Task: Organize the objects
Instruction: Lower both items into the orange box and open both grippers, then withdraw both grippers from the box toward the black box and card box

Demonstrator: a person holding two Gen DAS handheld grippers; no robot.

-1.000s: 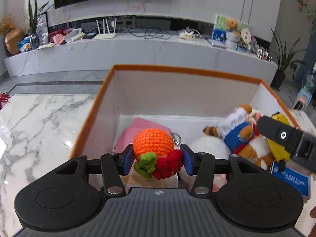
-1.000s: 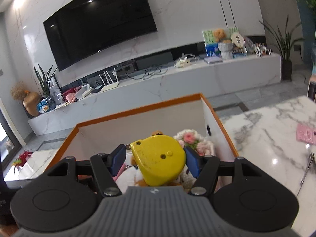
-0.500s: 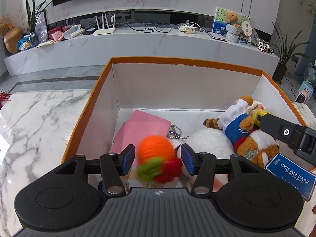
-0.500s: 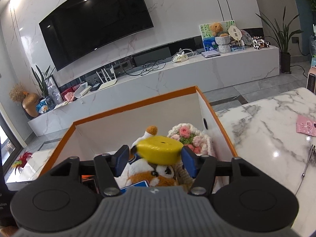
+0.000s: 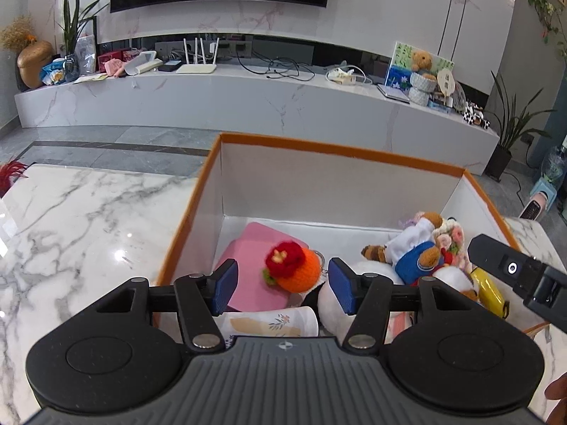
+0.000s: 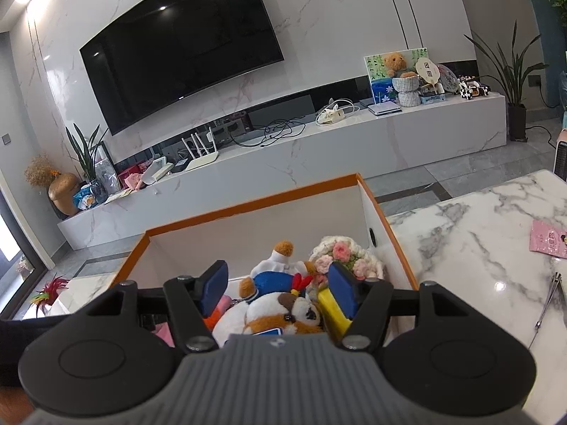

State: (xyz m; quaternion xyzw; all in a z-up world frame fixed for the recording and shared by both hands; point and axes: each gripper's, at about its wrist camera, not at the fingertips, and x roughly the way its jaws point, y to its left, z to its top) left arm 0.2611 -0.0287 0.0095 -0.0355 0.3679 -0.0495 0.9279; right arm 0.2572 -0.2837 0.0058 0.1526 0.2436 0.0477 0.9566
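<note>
The orange-rimmed white box (image 5: 319, 148) lies under both grippers. My left gripper (image 5: 283, 288) is open, its jaws still opening, nothing pressed between its pads. Below it the orange crochet toy (image 5: 294, 271) with a red flower rests on a pink pouch (image 5: 248, 248) in the box. My right gripper (image 6: 278, 290) is open too, jaws opening, above a brown-and-white plush dog (image 6: 283, 313). The yellow object (image 6: 327, 306) lies in the box at the dog's right, free of the pads. One of the right fingers (image 5: 510, 269) shows in the left wrist view.
A plush bear in blue and white (image 5: 414, 251), a crochet bouquet (image 6: 343, 258) and a white plush (image 5: 361, 294) fill the box's right half. On the marble table (image 6: 478, 248) to the right lie a pink card (image 6: 549, 244) and metal clippers (image 6: 551, 297).
The left gripper let go of the orange crochet toy, which dropped onto the pink pouch. The right gripper released the yellow object, which fell beside the plush dog. Both jaws spread wider.
</note>
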